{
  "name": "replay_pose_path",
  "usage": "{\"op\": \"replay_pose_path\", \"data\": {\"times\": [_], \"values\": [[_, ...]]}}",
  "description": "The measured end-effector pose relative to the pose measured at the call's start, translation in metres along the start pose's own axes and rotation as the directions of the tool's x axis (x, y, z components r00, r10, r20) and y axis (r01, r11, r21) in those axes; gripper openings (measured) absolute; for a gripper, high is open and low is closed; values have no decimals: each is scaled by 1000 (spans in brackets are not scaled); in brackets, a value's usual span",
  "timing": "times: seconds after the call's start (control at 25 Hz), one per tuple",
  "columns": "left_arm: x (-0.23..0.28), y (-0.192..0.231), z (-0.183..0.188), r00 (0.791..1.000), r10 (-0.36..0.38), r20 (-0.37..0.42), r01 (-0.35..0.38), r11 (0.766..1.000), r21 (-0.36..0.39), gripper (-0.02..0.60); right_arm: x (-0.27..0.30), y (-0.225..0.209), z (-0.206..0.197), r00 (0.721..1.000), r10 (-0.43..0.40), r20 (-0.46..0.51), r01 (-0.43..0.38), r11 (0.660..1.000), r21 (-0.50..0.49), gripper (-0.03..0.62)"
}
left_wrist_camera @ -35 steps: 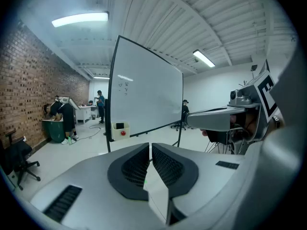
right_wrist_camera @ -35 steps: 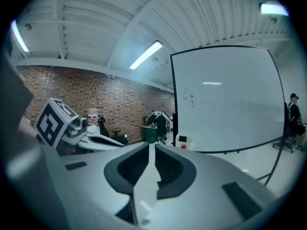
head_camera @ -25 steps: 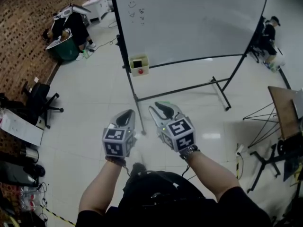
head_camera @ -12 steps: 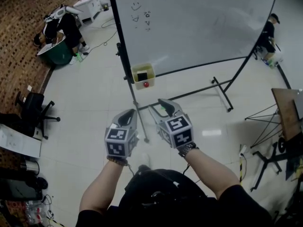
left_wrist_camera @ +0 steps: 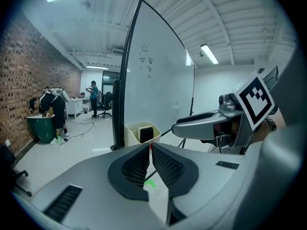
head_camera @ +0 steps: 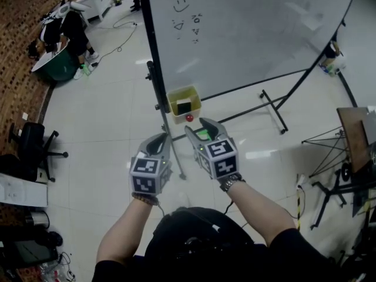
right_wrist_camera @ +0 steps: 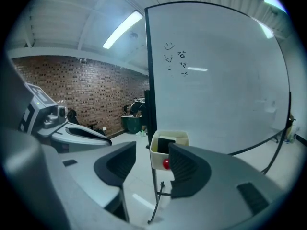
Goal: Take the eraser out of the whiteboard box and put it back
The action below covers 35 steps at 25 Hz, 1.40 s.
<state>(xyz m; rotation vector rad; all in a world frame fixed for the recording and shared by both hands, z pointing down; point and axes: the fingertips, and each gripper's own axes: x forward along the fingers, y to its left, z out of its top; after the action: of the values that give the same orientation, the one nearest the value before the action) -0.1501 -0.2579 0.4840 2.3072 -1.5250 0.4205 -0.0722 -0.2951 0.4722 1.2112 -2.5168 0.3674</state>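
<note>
Whiteboard (head_camera: 247,34) shows a smiley (head_camera: 181,6) and illegible scribbles (head_camera: 195,31) above box (head_camera: 184,101).

I saw the black rectangular eraser (head_camera: 185,106) standing upright inside the pale yellow open-topped plastic box (head_camera: 173,106) at the lower left corner of the whiteboard (head_camera: 247,34).

Pale glossy floor (head_camera: 106,128), brick-patterned from nine to eleven o'clock. Bears a whiteboard stand (head_camera: 272,109) at one o'clock, a green tub (head_camera: 50,69) at ten, a black office chair (head_camera: 29,144) at nine, a black metal frame (head_camera: 329,187) at four. Loose cable (head_camera: 120,31) at eleven.
</note>
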Motion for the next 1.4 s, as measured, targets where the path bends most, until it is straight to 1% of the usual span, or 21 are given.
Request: {"op": "replay_pose_path", "data": {"times": [0.16, 0.44, 0.6, 0.72, 0.8, 1.24, 1.4], "values": [[16, 21, 4, 1000, -18, -10, 18, 1000, 2, 3, 28, -8, 3, 999, -38, -20, 38, 999, 13, 258], [40, 45, 2, 998, -48, -30, 48, 999, -6, 3, 69, -22, -2, 993, -97, -67, 99, 995, 22, 324], [48, 57, 2, 998, -54, -35, 54, 998, -11, 3, 87, -25, 0, 989, -117, -93, 118, 993, 12, 325], [54, 65, 1, 998, -56, -39, 56, 998, -17, 3, 100, -31, -8, 984, -136, -119, 139, 990, 15, 325], [58, 70, -1, 998, -56, -43, 55, 998, -24, 3, 108, -35, -11, 980, -147, -131, 150, 988, 19, 342], [66, 92, -3, 998, -38, -45, 36, 998, -48, 3, 130, -41, -18, 972, -169, -163, 177, 984, 33, 339], [66, 93, -4, 998, -36, -49, 34, 998, -51, 3, 132, -43, -20, 968, -177, -176, 185, 982, 29, 299]]}}
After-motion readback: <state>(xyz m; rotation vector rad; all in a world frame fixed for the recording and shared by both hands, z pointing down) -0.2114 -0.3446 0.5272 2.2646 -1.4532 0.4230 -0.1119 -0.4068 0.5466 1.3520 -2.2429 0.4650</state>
